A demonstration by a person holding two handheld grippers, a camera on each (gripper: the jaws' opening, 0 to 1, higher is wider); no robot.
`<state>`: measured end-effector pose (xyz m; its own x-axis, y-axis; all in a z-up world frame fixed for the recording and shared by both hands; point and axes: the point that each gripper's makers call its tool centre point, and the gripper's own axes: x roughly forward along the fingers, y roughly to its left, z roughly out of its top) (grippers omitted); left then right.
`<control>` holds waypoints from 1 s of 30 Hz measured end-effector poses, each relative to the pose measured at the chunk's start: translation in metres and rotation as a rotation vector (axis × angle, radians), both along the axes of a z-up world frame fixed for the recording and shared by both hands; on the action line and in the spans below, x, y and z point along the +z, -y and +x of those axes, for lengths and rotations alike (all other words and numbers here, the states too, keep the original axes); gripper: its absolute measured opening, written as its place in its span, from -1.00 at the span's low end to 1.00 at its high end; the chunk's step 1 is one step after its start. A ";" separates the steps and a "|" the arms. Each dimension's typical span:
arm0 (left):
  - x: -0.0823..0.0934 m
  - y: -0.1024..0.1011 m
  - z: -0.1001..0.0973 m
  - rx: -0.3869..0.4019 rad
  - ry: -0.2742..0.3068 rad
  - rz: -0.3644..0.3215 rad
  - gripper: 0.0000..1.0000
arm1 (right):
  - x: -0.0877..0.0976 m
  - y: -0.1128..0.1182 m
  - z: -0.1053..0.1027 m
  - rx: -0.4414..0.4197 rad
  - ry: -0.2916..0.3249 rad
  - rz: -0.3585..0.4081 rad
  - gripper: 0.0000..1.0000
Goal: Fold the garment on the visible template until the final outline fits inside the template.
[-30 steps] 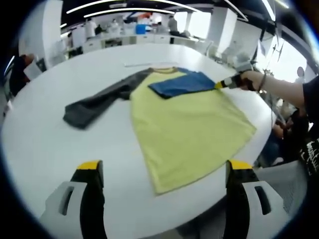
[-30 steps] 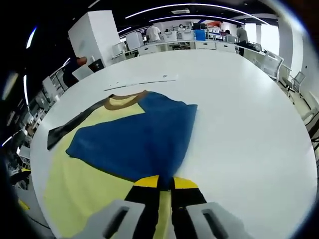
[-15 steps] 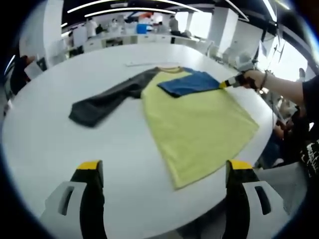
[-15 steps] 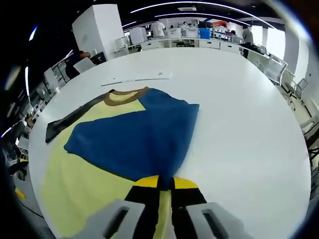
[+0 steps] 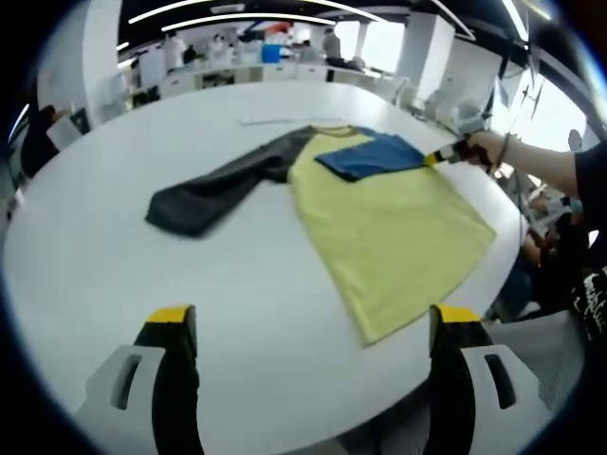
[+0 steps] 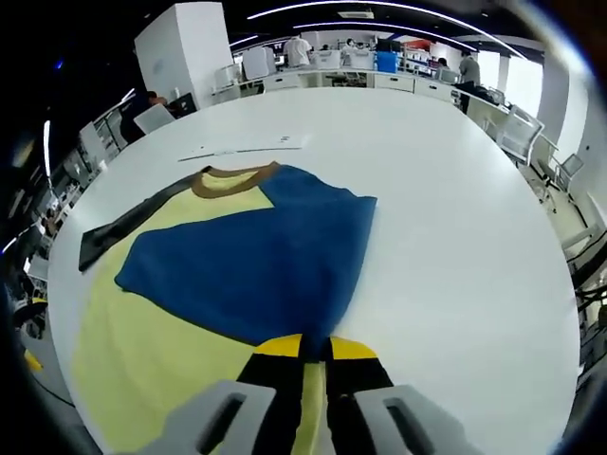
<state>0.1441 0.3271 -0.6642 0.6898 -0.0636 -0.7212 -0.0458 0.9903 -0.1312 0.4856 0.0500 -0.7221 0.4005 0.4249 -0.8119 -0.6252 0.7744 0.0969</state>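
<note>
Here the right gripper [image 6: 315, 349] pinches the blue sleeve [image 6: 256, 265] of the yellow shirt [image 5: 394, 232] lying on the white table [image 5: 142, 284], while the left gripper [image 5: 313, 318] hangs spread at six o'clock.

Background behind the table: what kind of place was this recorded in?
Probably an open-plan office or lab. Rows of desks with people standing at them run behind the big white table, long strip lights cross the ceiling, and office chairs sit at the table's edge.
</note>
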 end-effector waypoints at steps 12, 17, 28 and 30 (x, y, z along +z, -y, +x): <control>0.002 -0.001 0.001 0.012 0.019 -0.013 0.97 | 0.000 0.009 0.007 0.018 0.003 -0.044 -0.94; 0.002 -0.002 0.000 0.007 0.013 -0.009 0.97 | 0.000 0.010 0.008 0.017 -0.001 -0.044 -0.94; 0.005 -0.004 0.000 0.012 0.024 -0.002 0.97 | 0.005 0.011 0.012 -0.007 0.014 -0.015 -0.41; 0.005 -0.005 0.000 0.014 0.022 -0.003 0.97 | 0.010 0.009 0.013 -0.011 0.018 0.011 -0.28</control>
<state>0.1438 0.3319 -0.6595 0.7067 -0.0558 -0.7053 -0.0567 0.9892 -0.1352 0.4982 0.0410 -0.7123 0.4198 0.4293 -0.7997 -0.6185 0.7802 0.0941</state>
